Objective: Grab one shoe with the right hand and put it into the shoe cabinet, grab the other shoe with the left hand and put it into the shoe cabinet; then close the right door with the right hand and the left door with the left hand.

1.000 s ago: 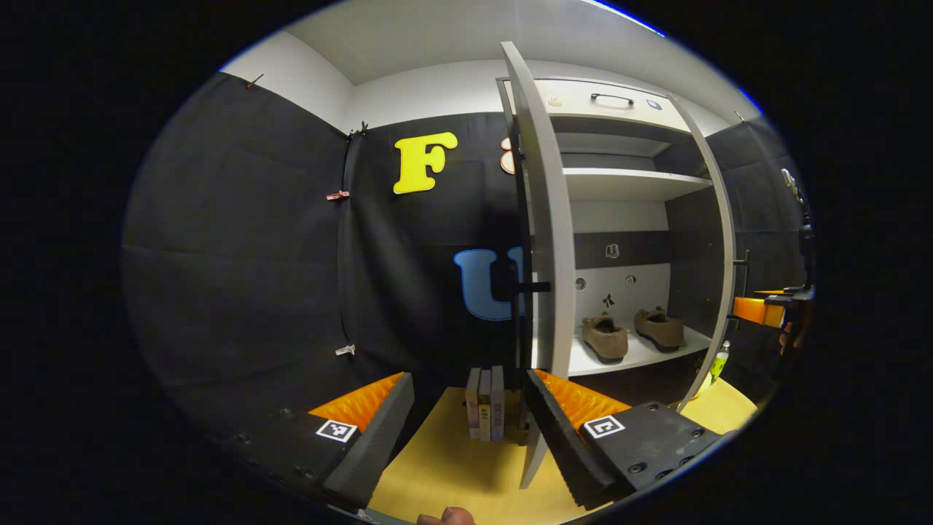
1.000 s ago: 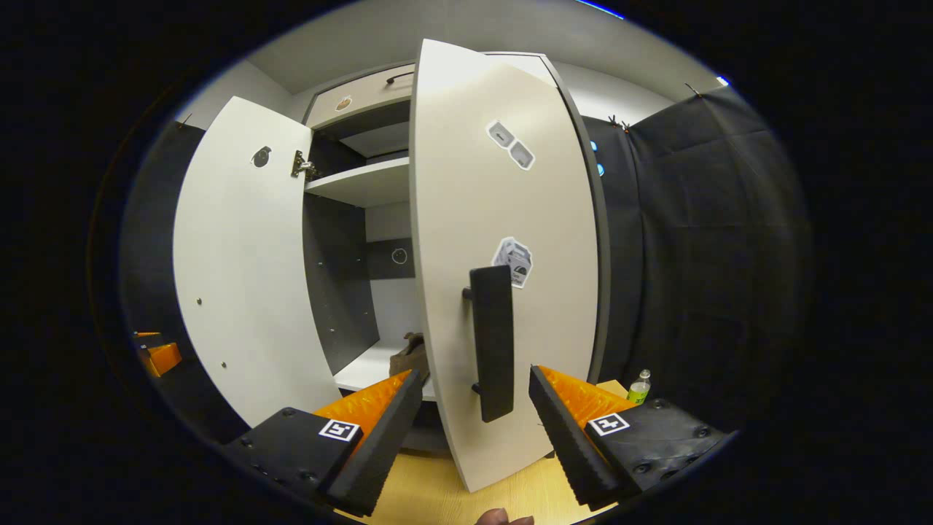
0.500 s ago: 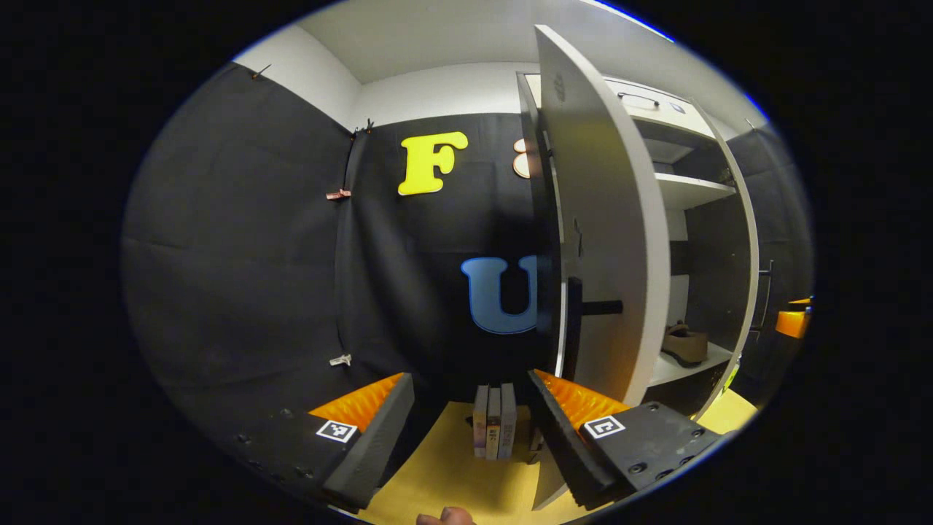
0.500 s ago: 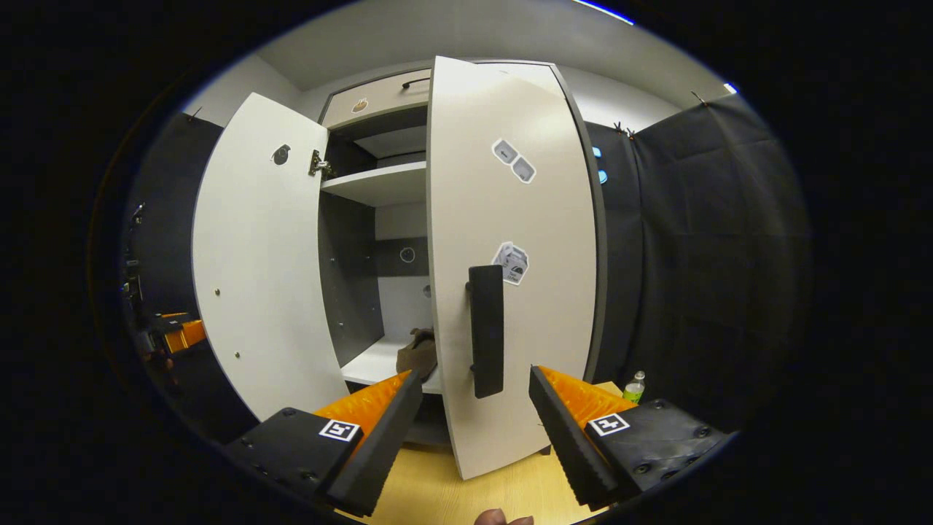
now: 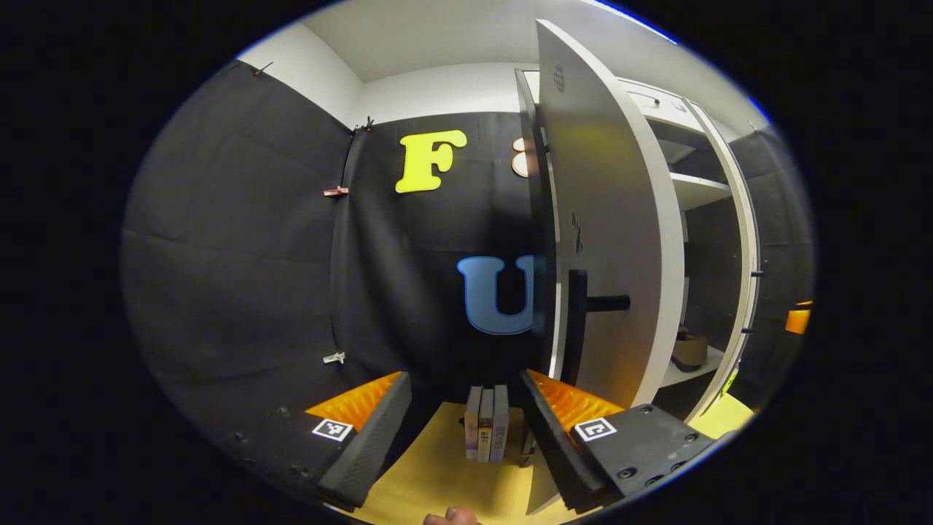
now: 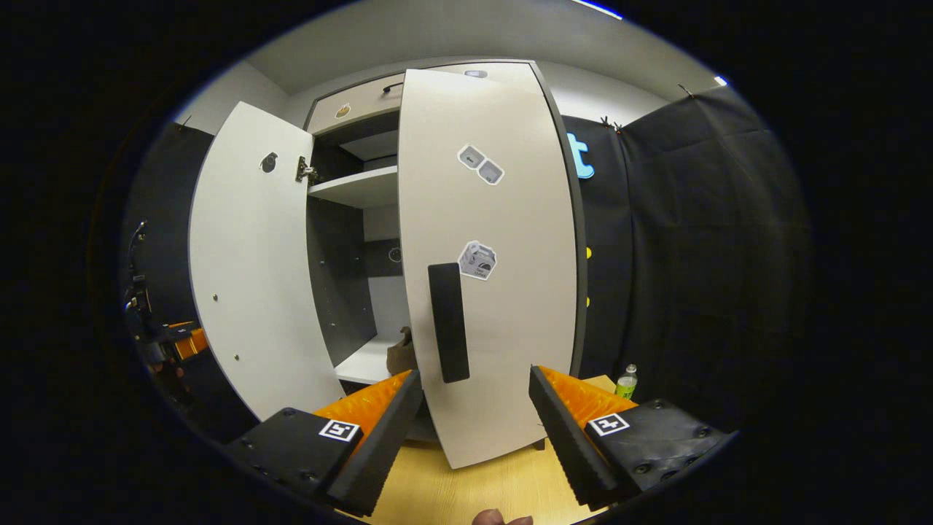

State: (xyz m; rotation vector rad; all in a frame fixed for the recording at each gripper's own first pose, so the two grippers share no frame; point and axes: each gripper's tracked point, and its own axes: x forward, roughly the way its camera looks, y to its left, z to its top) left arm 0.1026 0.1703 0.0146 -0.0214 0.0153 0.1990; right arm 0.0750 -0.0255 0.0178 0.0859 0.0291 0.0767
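Note:
The grey shoe cabinet has both doors ajar. In the right gripper view the right door (image 6: 503, 306) stands just ahead, its dark handle (image 6: 448, 323) above the gap of my open right gripper (image 6: 474, 430), untouched. A brown shoe (image 6: 401, 354) peeks out on the lower shelf behind that door. In the left gripper view the left door (image 5: 609, 240) shows its outer face, with its handle (image 5: 579, 324) just beyond my open left gripper (image 5: 463, 430). One shoe (image 5: 689, 350) shows past the door's edge. Both grippers hold nothing.
Several books (image 5: 486, 430) stand upright on the wooden floor beside the cabinet's left side. A green bottle (image 6: 625, 381) stands to the right of the cabinet. The left door's inner face (image 6: 255, 277) and the left gripper (image 6: 171, 346) show at far left.
The right door has swung further toward the cabinet, hiding more of the shelf. The left gripper has come round to the left door's outer side; one shoe is now hidden behind it.

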